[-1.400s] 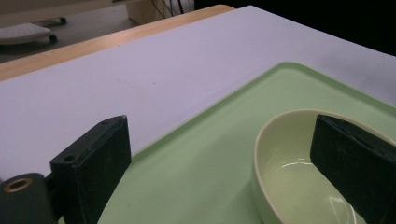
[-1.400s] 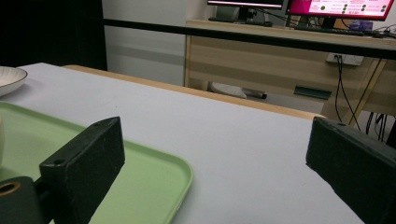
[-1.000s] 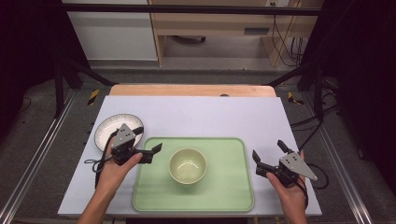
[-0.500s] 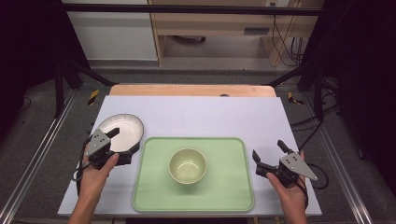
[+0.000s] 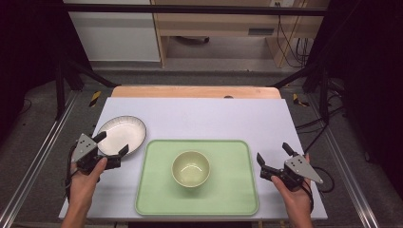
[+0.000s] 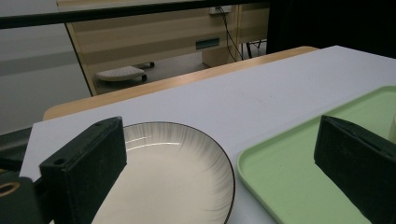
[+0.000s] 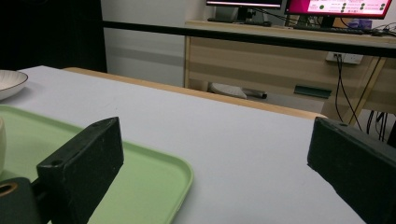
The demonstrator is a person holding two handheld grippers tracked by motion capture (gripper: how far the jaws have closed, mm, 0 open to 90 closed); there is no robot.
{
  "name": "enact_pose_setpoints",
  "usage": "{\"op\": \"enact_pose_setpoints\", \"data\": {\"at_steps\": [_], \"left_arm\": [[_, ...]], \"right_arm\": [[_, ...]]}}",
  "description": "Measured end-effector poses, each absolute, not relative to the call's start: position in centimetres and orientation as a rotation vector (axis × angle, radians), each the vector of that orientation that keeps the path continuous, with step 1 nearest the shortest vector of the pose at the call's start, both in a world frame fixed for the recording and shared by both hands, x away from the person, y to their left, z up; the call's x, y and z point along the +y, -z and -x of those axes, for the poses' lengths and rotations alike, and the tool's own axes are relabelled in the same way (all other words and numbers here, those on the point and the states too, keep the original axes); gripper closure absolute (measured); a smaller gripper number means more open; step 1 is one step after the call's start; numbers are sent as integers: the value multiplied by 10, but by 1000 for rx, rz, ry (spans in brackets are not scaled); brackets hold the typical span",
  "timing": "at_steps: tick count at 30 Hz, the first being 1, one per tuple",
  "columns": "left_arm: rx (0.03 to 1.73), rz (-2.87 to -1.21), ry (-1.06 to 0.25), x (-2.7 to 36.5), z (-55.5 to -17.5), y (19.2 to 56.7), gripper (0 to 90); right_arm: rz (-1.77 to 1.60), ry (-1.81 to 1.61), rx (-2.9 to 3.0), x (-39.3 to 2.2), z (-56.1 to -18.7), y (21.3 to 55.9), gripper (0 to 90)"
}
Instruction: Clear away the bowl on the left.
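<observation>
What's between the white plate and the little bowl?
In the high view, the tray's green rim and a bare strip of it lie between plate and bowl.

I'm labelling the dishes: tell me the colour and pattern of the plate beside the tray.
The plate is cream-white with fine radial streaks and a thin dark rim, clearest in the left gripper view.

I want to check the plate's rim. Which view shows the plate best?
The high view: the whole plate shows, beside the tray. The left gripper view shows it close, part hidden by a jaw; the right gripper view catches just an edge.
</observation>
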State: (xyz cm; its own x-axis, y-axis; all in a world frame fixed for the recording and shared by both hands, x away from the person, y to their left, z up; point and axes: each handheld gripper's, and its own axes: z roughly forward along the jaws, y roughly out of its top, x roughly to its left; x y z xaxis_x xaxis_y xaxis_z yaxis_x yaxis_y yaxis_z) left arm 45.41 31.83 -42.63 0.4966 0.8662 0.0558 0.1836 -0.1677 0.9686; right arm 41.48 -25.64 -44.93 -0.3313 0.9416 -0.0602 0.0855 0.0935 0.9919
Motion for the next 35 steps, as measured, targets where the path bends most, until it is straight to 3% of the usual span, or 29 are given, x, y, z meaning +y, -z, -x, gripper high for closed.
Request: {"op": "enact_pose_setpoints", "data": {"at_steps": [20, 35], "left_arm": [[835, -1626, -774, 340, -453, 444, 15], [871, -1639, -723, 345, -456, 448, 16]], "right_arm": [[-1048, -1339, 1572, -256, -415, 450, 38], [-1074, -1335, 1571, -258, -417, 452, 37]]}}
